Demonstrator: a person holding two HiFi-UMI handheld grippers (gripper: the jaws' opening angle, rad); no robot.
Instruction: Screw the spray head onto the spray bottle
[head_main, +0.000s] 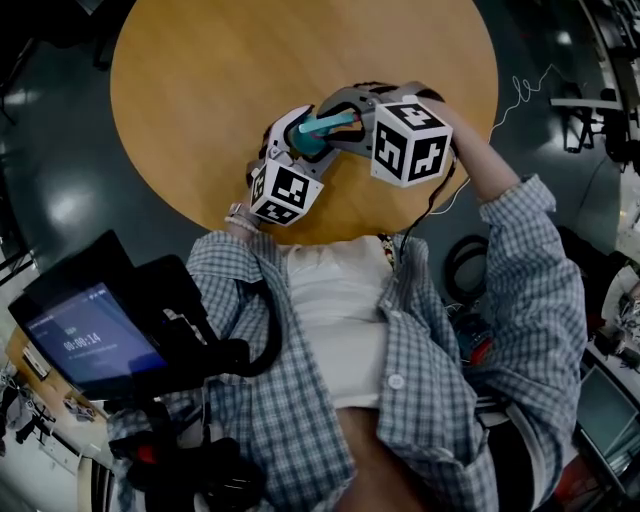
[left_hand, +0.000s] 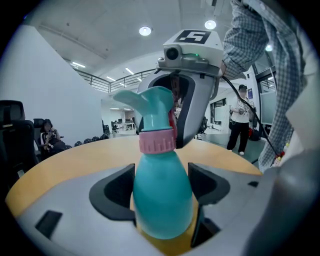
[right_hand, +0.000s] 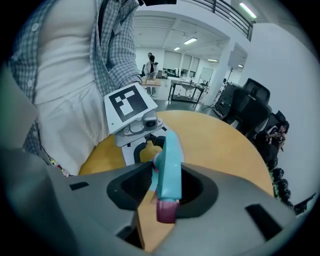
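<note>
Presently: left gripper (head_main: 298, 140) clamps bottle (left_hand: 162, 195), right gripper (right_hand: 167, 192) pinches spray head (right_hand: 169, 165), over surface (head_main: 250, 60) near its front edge; broad room beyond.

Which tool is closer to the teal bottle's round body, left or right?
Left. The left tool clamps the bottle body between its pads; the right tool sits higher, closed on the spray head.

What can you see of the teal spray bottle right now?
The spray bottle is smooth teal plastic by its look, pear-shaped, narrowing to a ribbed pink collar. It stands upright, its lower body clamped between the left gripper's fingers, over the round wooden table. The teal spray head sits on top, with the right gripper closed around it.
</note>
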